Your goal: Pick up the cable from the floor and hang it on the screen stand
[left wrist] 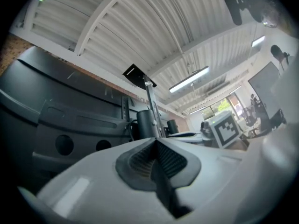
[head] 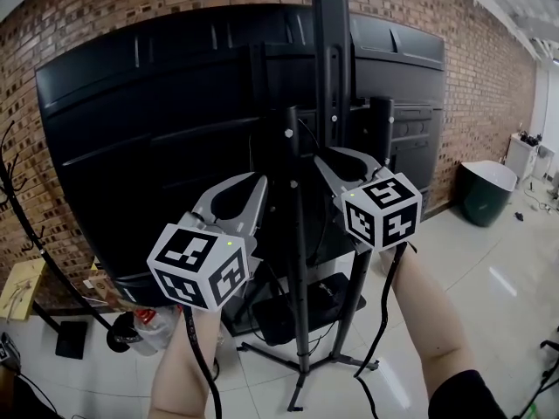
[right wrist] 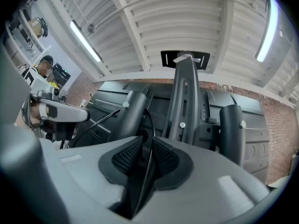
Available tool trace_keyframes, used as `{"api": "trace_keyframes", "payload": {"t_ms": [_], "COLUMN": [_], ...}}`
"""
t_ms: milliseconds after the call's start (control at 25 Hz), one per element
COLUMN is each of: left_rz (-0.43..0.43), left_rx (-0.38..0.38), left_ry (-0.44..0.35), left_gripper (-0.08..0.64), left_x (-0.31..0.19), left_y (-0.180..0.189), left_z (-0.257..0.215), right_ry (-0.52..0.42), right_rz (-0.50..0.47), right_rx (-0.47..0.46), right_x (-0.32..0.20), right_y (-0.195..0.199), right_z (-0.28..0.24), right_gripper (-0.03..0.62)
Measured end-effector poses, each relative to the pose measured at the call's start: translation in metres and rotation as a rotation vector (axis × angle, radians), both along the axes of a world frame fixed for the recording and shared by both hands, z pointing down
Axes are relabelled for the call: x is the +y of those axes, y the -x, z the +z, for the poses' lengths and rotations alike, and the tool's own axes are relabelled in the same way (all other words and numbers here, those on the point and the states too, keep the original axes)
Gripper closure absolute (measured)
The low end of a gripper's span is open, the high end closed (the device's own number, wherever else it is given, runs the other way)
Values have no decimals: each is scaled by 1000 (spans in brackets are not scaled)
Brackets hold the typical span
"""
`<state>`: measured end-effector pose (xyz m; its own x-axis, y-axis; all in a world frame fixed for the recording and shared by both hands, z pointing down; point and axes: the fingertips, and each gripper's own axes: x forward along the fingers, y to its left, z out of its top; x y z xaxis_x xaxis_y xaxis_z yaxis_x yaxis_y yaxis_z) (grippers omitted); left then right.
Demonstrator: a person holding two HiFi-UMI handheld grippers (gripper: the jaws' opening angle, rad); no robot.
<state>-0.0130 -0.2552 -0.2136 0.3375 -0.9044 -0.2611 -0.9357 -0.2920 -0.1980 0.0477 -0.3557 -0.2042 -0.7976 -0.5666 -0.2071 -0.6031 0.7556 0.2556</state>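
The big black screen [head: 157, 129] shows its back on a black stand [head: 301, 321], whose central upright [right wrist: 184, 97] rises ahead of both grippers. A thin black cable [head: 384, 308] hangs from each gripper toward the floor. My left gripper [head: 260, 183] is raised at the stand's left post, and its pads [left wrist: 140, 160] are shut on the cable. My right gripper [head: 328, 159] is at the upright. Its jaws [right wrist: 145, 146] stand slightly apart, and the cable [right wrist: 150, 125] runs loose through the gap and curves over the dark post [right wrist: 131, 115].
A brick wall is behind the screen. A black curved rack [head: 35, 234], a plastic bottle [head: 157, 326] and a yellow box [head: 22, 286] are at the lower left. A dark tub [head: 485, 190] stands at the right. A person [right wrist: 44, 69] stands far left in the right gripper view.
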Motion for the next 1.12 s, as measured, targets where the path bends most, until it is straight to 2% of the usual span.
{"api": "trace_keyframes", "payload": {"t_ms": [320,640,760,960,1120], "left_rz": [54,115,112,116,139], "left_rx": [21,40,29,45,55], "left_ry": [2,44,53,109,124], "left_gripper": [555,555,555,555,555], "left_x": [16,31,38,43,51], "left_y": [-14,-19,-16,-7,-9], "left_z": [13,57,74,113,138], "right_ry": [-58,-54,-26,80,75], "right_rz": [-1,115,143,140,130], "right_rx": [-93,-133,-155,-166,-184], "right_x": [52,84,91,99,112], "right_y": [-17,-22,-26,-27,-26], "right_z": [-9,39,57,95,118], "right_gripper": [526,561,569,569,584]}}
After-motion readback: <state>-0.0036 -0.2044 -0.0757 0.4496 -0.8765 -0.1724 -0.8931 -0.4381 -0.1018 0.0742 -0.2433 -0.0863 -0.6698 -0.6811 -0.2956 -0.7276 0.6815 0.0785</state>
